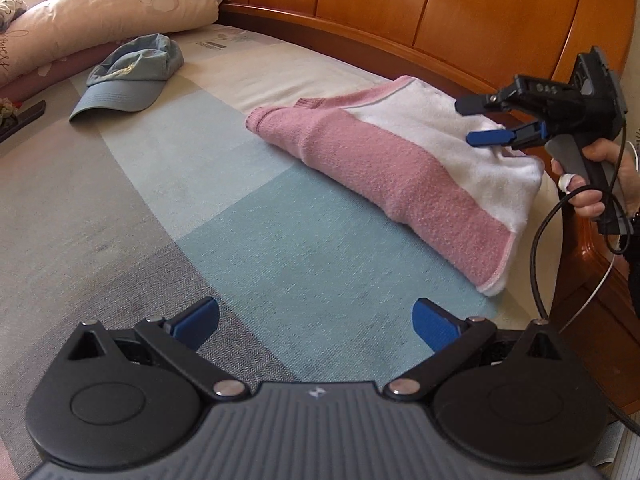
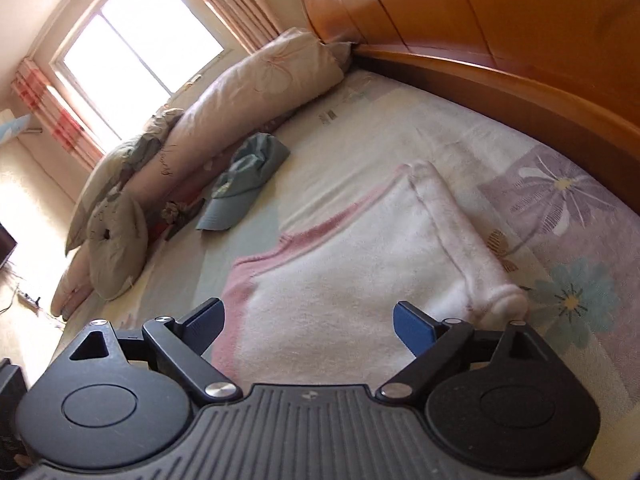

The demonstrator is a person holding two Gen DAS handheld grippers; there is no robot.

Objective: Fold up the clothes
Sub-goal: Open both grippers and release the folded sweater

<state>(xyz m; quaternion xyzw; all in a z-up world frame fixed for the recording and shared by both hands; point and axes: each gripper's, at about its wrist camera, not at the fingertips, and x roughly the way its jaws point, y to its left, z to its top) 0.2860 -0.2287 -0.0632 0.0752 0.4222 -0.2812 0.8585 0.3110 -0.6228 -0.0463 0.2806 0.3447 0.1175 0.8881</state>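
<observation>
A folded pink and white fleecy garment (image 1: 384, 168) lies on the bed sheet (image 1: 168, 184) near the wooden headboard. In the left wrist view my left gripper (image 1: 316, 320) stands open over the bare blue-grey sheet, short of the garment's near pink edge, with nothing between its fingers. My right gripper (image 1: 466, 122), held by a hand (image 1: 592, 196), hovers over the garment's white far side, jaws apart. In the right wrist view the garment (image 2: 340, 264) fills the middle and the right gripper (image 2: 308, 320) is open just above its near edge, gripping nothing.
A blue cap (image 1: 128, 76) lies on the sheet further left, also visible as the cap (image 2: 240, 184). Floral pillows (image 1: 108, 12) line the window side. The curved headboard (image 1: 400, 8) bounds the bed behind the garment. A black cable (image 1: 540, 240) hangs from the right gripper.
</observation>
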